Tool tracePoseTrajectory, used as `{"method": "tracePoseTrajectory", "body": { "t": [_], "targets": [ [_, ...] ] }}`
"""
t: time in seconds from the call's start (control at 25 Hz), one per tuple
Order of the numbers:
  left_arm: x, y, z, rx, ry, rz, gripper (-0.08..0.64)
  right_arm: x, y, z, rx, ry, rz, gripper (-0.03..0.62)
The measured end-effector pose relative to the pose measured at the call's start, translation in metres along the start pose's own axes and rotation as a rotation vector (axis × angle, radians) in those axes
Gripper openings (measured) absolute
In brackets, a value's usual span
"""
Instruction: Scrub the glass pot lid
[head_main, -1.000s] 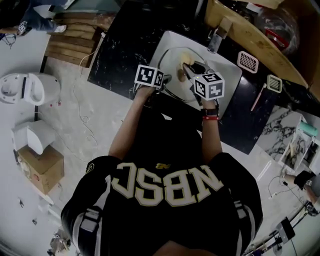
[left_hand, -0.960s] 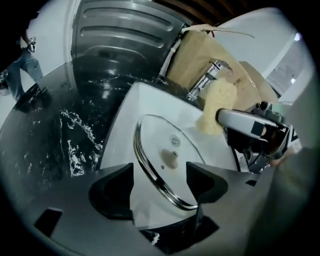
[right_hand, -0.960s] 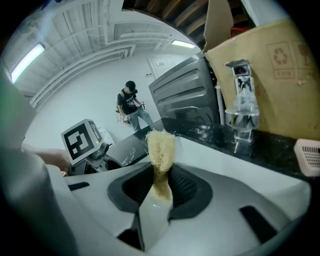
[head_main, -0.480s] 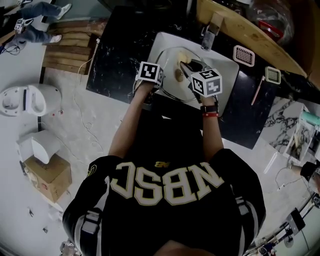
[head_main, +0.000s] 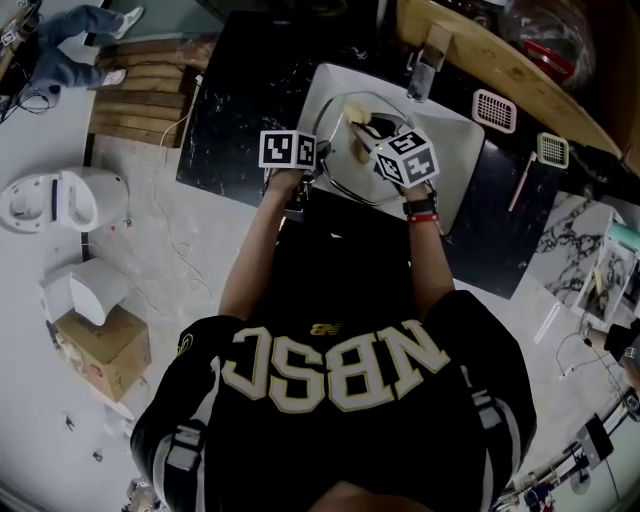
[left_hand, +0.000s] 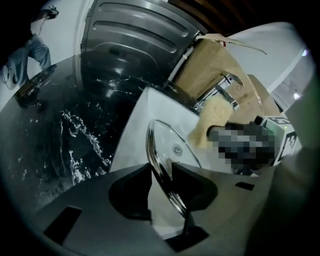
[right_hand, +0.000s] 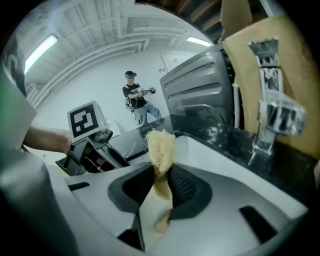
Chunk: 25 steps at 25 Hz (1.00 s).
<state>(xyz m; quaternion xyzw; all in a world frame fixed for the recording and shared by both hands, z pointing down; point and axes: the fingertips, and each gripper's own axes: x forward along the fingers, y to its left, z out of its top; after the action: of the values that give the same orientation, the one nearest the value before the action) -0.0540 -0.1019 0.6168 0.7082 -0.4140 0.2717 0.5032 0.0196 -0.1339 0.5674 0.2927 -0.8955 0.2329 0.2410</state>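
Over the white rectangular sink, set in a black marbled counter, both grippers are close together. The left gripper has just been closing its jaws, and the round glass pot lid w/ its shiny steel rim stands between them. Both jaws press on the rim at the lid's near edge, so the lid is gripped. The lid stands on its edge above the sink basin, tilted a little, and its small centre knob faces to the right side of the left gripper view.

The right gripper is closed on a pale yellow fibrous sponge. The jaws squeeze its lower part and the frayed top sticks out beyond the tips. From the head view the sponge lies at the lid's glass face, approx. in its upper part. It seems to touch the glass, but the view is too small to be sure.

A chrome faucet stands at the far side of the sink, before a brown board. Far in the bg. a person stands on the pale floor.
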Motion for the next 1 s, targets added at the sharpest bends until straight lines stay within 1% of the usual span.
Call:
{"method": "tracePoseTrajectory", "body": {
  "t": [0.08, 0.16, 0.28, 0.36, 0.44, 0.52, 0.6, 0.76, 1.0],
  "targets": [
    [-0.002, -0.002, 0.001, 0.009, -0.012, -0.015, 0.143, 0.010, 0.002, 0.010, -0.112, -0.019, -0.009, 0.095],
    [-0.003, -0.003, 0.001, 0.013, -0.018, -0.018, 0.143, 0.024, 0.009, 0.015, -0.250, -0.006, -0.015, 0.095],
    [-0.003, -0.003, 0.000, 0.008, -0.014, -0.022, 0.142, 0.045, 0.021, 0.005, -0.450, 0.083, -0.003, 0.095],
    [-0.003, -0.002, 0.000, 0.002, -0.008, -0.019, 0.138, 0.059, 0.027, -0.005, -0.536, 0.143, 0.018, 0.094],
    [-0.002, 0.001, 0.001, -0.012, -0.001, -0.008, 0.133, 0.071, 0.029, -0.014, -0.574, 0.187, 0.039, 0.091],
    [-0.001, 0.005, 0.001, -0.037, 0.007, 0.002, 0.127, 0.080, 0.029, -0.021, -0.587, 0.219, 0.050, 0.089],
    [-0.001, 0.007, 0.002, -0.057, 0.004, -0.006, 0.127, 0.087, 0.027, -0.024, -0.589, 0.238, 0.044, 0.087],
    [-0.001, 0.006, 0.001, -0.065, 0.008, -0.020, 0.127, 0.097, 0.011, -0.028, -0.589, 0.268, 0.004, 0.084],
    [0.000, 0.003, 0.000, -0.070, 0.019, -0.032, 0.130, 0.112, -0.028, -0.035, -0.610, 0.334, -0.086, 0.083]
  ]
}}
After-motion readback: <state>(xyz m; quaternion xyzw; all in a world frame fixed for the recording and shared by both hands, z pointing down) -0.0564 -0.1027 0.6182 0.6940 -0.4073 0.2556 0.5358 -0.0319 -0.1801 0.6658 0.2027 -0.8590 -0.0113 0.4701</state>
